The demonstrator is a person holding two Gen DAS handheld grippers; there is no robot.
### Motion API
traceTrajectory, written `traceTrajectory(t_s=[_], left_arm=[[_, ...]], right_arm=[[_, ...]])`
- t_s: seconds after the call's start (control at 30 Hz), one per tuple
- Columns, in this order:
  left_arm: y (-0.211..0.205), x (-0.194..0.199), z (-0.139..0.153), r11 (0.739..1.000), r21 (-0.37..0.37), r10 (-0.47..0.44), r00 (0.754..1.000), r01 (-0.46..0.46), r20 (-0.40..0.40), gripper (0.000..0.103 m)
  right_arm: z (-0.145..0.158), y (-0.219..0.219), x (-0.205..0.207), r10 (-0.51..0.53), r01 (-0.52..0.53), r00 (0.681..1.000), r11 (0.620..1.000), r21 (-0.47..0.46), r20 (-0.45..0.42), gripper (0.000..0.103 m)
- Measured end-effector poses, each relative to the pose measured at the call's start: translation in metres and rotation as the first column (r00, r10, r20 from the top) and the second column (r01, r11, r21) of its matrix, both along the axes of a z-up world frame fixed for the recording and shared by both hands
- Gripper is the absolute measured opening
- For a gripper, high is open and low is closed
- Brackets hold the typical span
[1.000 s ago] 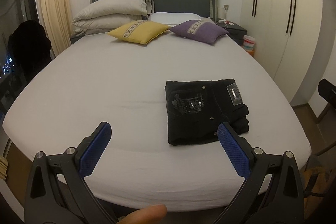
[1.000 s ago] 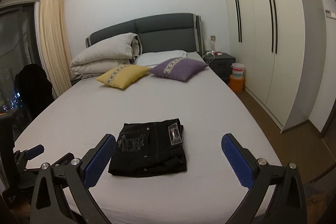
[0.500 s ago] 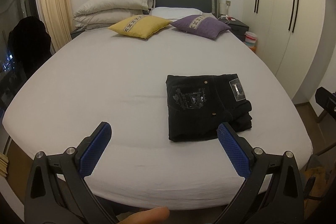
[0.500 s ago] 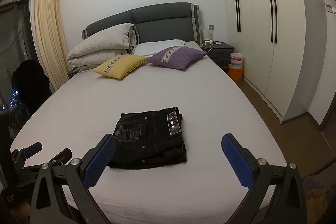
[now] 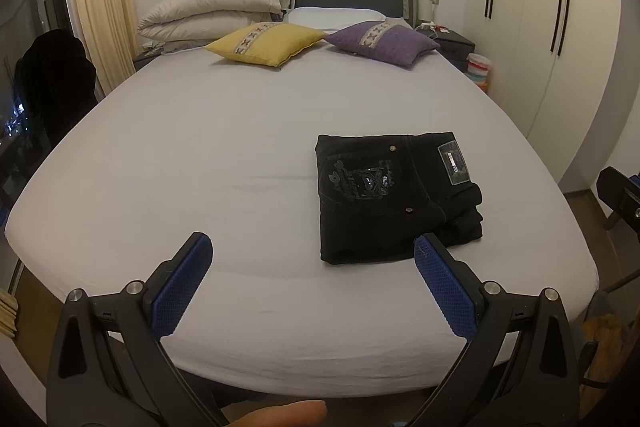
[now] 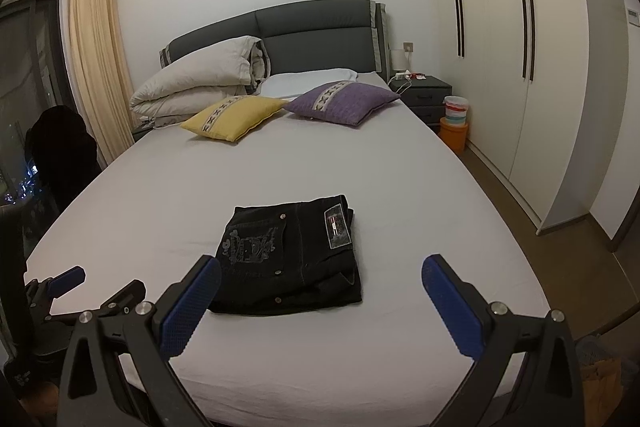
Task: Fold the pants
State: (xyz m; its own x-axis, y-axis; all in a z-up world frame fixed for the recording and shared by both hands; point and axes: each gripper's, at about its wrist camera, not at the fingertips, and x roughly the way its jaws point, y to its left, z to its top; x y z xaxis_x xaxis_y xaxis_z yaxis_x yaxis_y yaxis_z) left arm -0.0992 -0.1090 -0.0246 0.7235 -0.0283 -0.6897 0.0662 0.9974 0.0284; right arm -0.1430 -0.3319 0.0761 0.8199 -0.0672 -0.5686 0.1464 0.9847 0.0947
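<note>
Folded black jeans (image 5: 394, 197) lie on bed (image 5: 240, 147); waistband patch (image 6: 337, 228) lettering unreadable. Left gripper (image 5: 312, 259) and right gripper (image 6: 320, 279) hover at the foot, fingers (image 5: 182, 283) spread, holding nothing.

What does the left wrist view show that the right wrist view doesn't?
Only the left wrist view: a fingertip at the bottom edge, and the right gripper's body at the right edge.

Only the right wrist view: the orange box under the striped tub, and the left gripper from the side.

Both: the folded black pants untouched on the bed, each camera's own jaws wide open.
</note>
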Motion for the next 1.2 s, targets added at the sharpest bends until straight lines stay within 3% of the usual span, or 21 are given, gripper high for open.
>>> traceTrajectory(t_s=[1.2], left_arm=[[0.002, 0.0, -0.005, 1.0, 0.0, -0.004, 1.0, 0.004, -0.007, 0.103]], right_arm=[[-0.012, 0.003, -0.001, 0.013, -0.013, 1.0, 1.0, 0.003, -0.025, 0.103]])
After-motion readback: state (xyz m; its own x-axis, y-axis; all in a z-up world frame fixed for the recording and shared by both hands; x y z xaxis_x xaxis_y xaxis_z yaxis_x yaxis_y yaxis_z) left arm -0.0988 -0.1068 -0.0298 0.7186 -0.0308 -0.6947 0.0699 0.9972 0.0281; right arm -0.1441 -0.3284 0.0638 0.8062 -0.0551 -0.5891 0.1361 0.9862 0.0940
